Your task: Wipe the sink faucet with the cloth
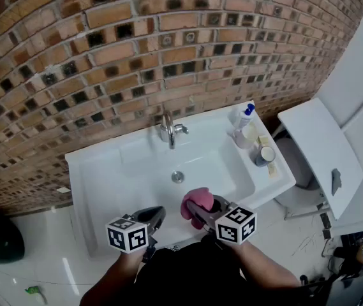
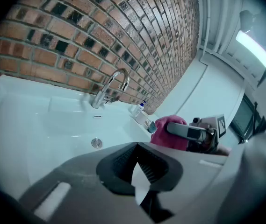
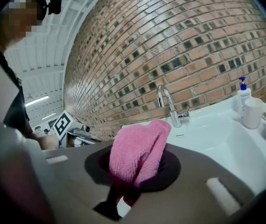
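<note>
While the right claw (image 3: 137,171) is clamped shut on a pink cloth (image 3: 138,154), whose folded end bulges up out of the jaws, the left claw (image 2: 140,164) has its jaws only narrowly apart with nothing between them; in the head view both claws hang side by side over the front rim of the white sink (image 1: 104,171), the cloth over the basin's near edge, well apart from the faucet (image 1: 168,130); the chrome faucet stands upright at the back of the sink, against the brick wall (image 1: 136,50), its spout arching towards the drain (image 1: 177,176); on the sink's right ledge stand a pump bottle (image 1: 244,123) and, nearer the front, a cup (image 1: 265,155); the cloth touches neither faucet nor basin.
</note>
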